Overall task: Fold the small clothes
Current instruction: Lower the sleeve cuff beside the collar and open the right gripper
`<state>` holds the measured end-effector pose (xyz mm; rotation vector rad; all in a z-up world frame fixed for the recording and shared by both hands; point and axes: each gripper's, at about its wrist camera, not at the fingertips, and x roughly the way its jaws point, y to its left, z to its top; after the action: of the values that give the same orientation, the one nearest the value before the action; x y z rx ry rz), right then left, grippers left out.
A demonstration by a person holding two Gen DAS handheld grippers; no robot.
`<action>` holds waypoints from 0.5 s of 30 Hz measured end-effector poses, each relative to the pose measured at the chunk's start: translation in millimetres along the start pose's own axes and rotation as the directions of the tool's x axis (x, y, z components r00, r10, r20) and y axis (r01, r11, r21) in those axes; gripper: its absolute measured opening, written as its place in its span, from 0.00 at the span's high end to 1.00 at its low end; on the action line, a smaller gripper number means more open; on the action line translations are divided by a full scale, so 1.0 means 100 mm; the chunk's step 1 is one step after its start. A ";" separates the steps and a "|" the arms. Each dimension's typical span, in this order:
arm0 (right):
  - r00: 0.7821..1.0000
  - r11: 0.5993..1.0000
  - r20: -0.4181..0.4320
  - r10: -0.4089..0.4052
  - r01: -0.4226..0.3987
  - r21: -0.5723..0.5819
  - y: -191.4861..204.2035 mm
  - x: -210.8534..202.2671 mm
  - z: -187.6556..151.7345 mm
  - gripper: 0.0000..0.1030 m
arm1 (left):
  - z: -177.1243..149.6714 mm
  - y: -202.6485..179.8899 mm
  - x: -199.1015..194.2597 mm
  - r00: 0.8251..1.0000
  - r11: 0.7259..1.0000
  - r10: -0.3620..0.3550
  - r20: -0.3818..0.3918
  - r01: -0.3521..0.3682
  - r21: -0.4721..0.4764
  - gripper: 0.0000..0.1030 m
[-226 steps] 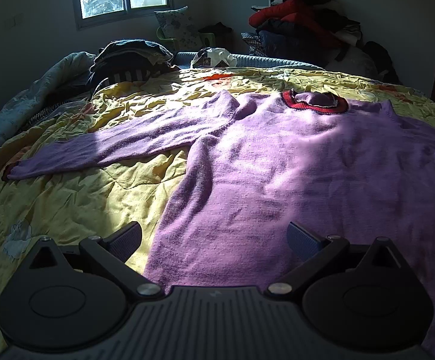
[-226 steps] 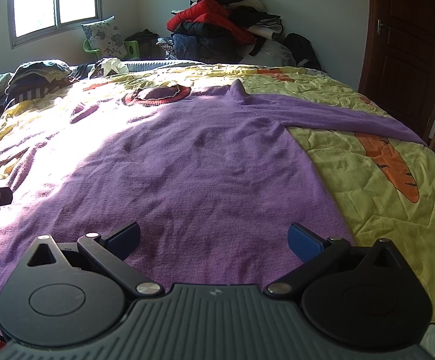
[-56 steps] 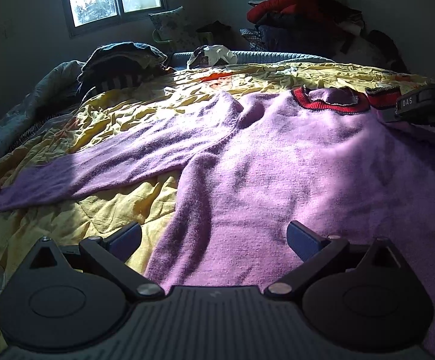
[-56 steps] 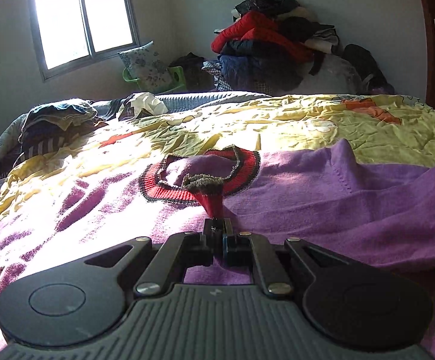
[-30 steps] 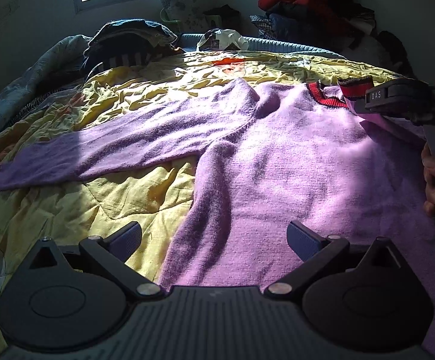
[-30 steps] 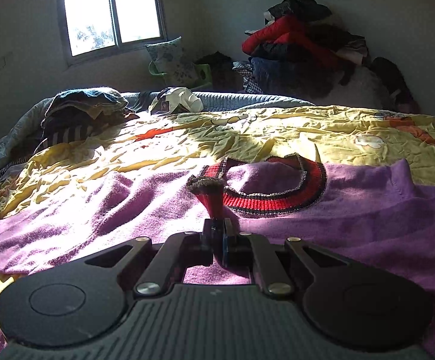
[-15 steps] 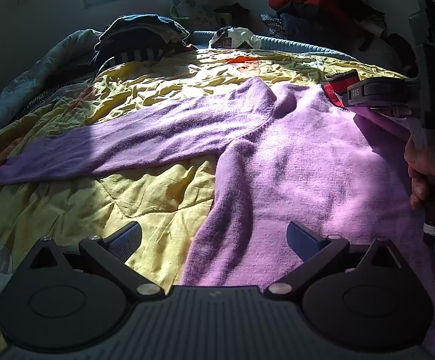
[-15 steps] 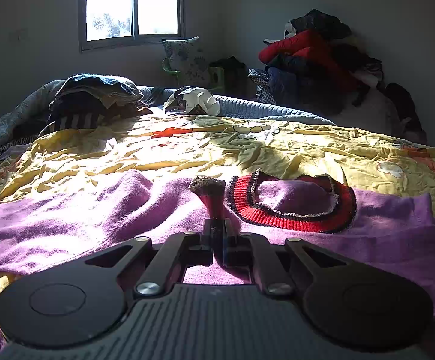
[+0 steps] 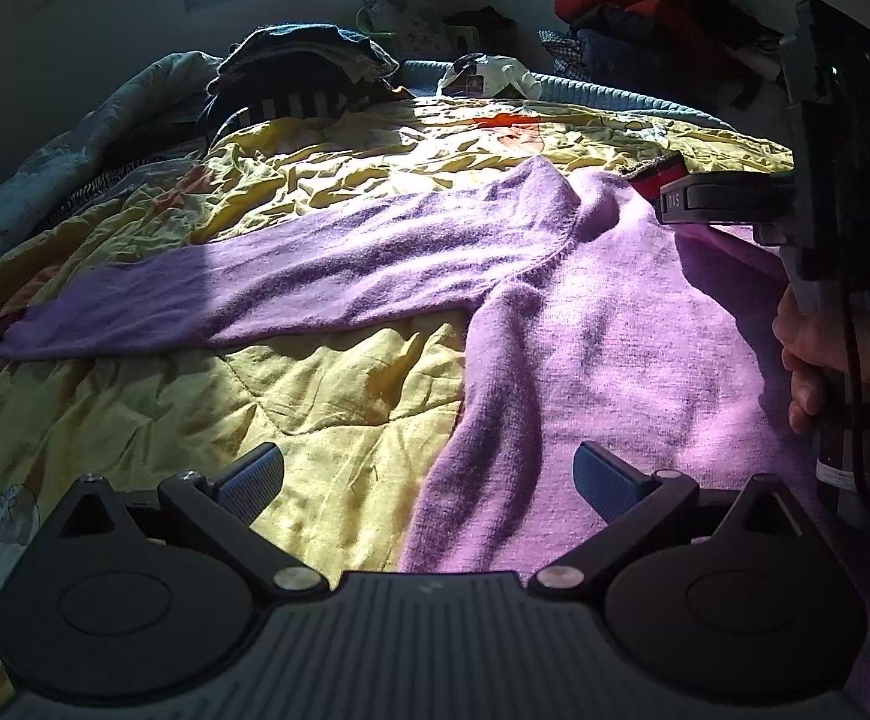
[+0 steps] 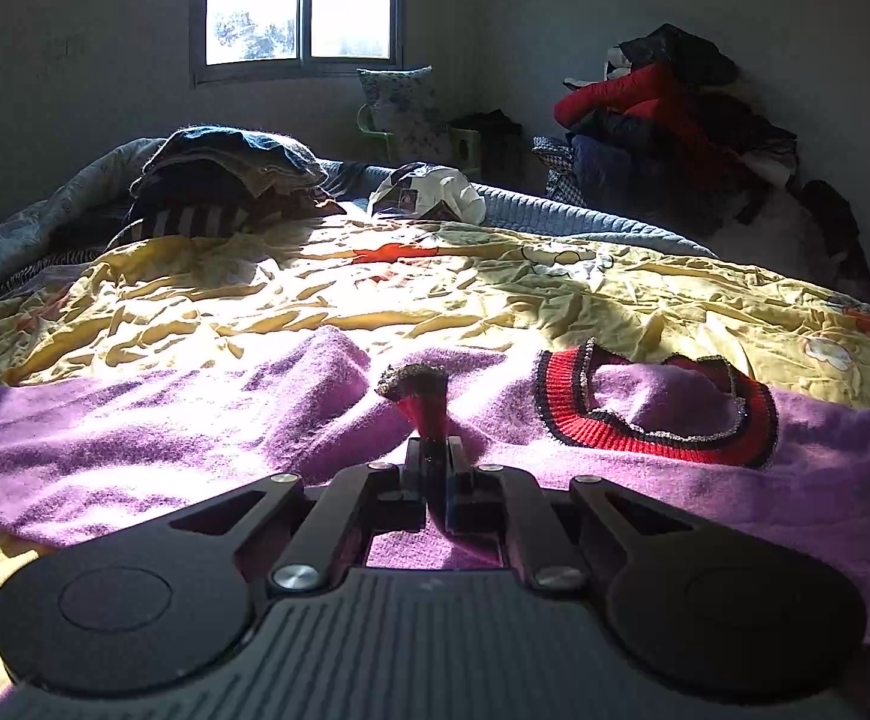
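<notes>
A purple sweater (image 9: 585, 330) lies flat on the yellow quilt (image 9: 315, 396), its left sleeve (image 9: 315, 276) stretched out to the left. My left gripper (image 9: 429, 471) hangs open and holds nothing, just above the sweater's lower left edge. My right gripper (image 10: 435, 456) is shut on the red cuff (image 10: 420, 396) of the other sleeve and holds it up over the sweater's chest, left of the red-striped collar (image 10: 663, 420). In the left wrist view the right gripper (image 9: 675, 198) and the hand (image 9: 825, 348) holding it come in from the right, with the cuff (image 9: 660, 171) at its tip.
A stack of folded dark clothes (image 10: 231, 174) and a white bundle (image 10: 429, 192) sit at the far side of the bed. A heap of clothes (image 10: 675, 114) is piled against the wall at the back right. A window (image 10: 303, 0) lights the quilt.
The right gripper has carried the cuff leftward across the sweater, so the collar now lies to its right. The left gripper has stayed open and nearly still.
</notes>
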<state>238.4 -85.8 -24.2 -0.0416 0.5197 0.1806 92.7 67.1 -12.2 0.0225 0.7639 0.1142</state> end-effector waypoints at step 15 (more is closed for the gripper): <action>0.999 0.999 -0.014 0.032 -0.032 -0.029 0.19 0.06 -0.01 0.89 | 0.00 0.06 0.01 1.000 1.000 0.015 -0.003 -0.015 -0.012 0.00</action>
<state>239.6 -66.7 -27.4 -0.0630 0.5310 0.2194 92.4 73.3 -12.6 0.0163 0.7661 0.1333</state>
